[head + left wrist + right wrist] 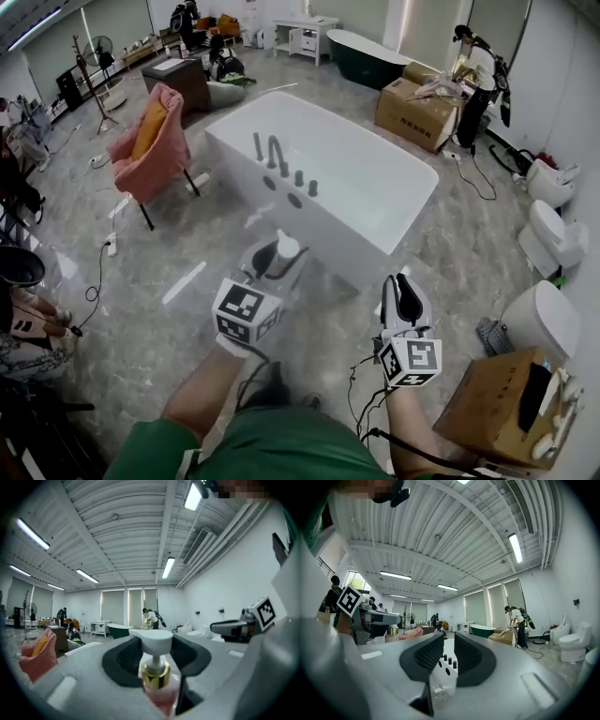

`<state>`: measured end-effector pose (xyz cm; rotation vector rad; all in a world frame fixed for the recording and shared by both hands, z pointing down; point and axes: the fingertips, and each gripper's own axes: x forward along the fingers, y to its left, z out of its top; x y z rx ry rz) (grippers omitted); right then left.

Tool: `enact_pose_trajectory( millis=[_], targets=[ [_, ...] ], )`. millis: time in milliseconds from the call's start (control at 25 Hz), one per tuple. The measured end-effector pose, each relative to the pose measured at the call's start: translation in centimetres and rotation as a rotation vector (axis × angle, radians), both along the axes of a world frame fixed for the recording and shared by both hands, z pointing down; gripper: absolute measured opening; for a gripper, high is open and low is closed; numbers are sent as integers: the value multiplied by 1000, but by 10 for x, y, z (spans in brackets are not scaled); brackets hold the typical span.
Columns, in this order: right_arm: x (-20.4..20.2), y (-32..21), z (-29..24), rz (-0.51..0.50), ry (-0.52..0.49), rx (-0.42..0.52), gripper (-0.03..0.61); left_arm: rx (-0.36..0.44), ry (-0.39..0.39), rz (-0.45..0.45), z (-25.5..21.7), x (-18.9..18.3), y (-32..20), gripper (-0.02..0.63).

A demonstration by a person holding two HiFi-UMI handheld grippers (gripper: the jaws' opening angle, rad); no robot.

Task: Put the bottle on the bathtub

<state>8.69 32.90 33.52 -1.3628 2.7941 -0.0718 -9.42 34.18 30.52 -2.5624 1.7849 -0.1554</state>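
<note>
While the person stood on the grey marbled floor, a pink chair (150, 145) sat well off the left end of the white bathtub (375, 183). In the head view, the left hand-held gripper (272, 264) was held in front of the bathtub's near long edge, about midway along it. Its jaws pinched the bottle (286, 248), which stood upright. The bottle was up in the air in that grip, near the bathtub's outer wall and not resting on the rim.

The left gripper view showed the grip plainly. The left hand-held gripper (156, 656) had its dark pads pressed on either side of the bottle (157, 686), a pink body with a gold collar (156, 674) and a white pump head (151, 639) rising between them.

A dark faucet (274, 150) and a row of knobs stood along the bathtub's far-left rim.

To the right, the right hand-held gripper (409, 298) was held off the bathtub's near right corner, well apart from the bottle. In its own view, the right hand-held gripper (449, 656) had its jaws drawn close with only a narrow slit between them. Nothing was held there, and the bathtub (446, 679) showed through the gap.

Further right, a cardboard box (487, 408) and a white toilet (544, 319) stood on the floor.
</note>
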Motion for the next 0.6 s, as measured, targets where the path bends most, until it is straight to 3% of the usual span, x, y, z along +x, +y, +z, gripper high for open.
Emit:
enact_pose_trajectory(
  millis=[600],
  targets=[
    [-86, -70, 7, 157, 46, -28, 52, 4, 6, 158, 19, -91, -94, 170]
  ],
)
